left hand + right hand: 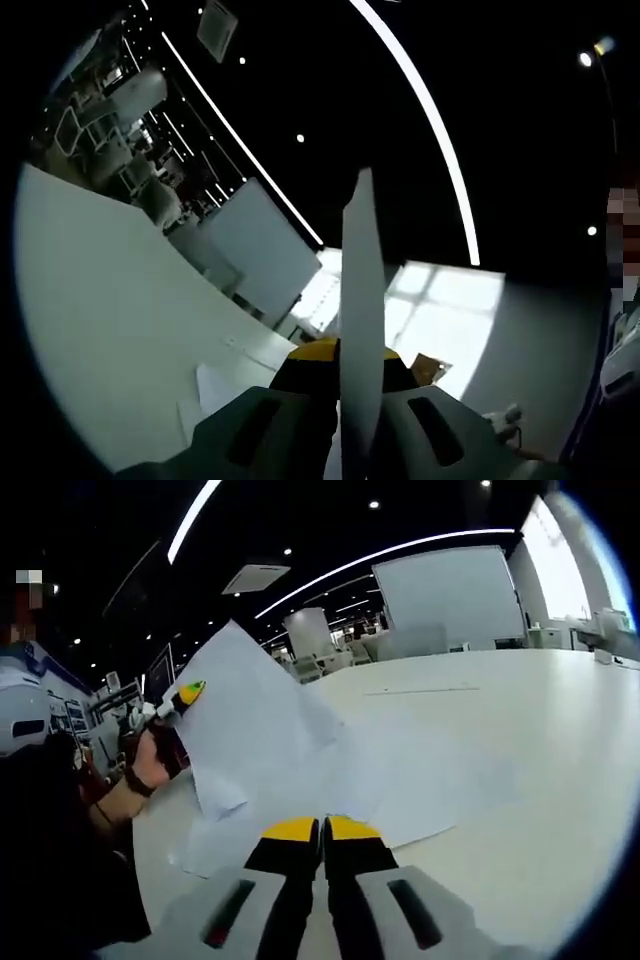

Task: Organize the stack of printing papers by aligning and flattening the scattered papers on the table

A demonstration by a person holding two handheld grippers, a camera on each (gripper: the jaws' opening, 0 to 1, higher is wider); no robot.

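In the left gripper view, a white sheet of paper (360, 300) stands edge-on between the yellow-tipped jaws of my left gripper (345, 360), which is shut on it. The right gripper view shows that same left gripper (185, 694), held in a hand (150, 765), lifting the sheet (250, 710) off the table. More loose sheets (420, 780) lie overlapping and askew on the white table (540, 740). My right gripper (322, 830) is shut, its yellow tips at the near edge of those sheets, with nothing seen between the jaws.
A person's arm and dark clothing (50, 860) fill the left of the right gripper view. Two loose sheets (210, 392) lie on the table (110, 300) left of my left gripper. Whiteboards (450, 590), chairs and desks stand far behind.
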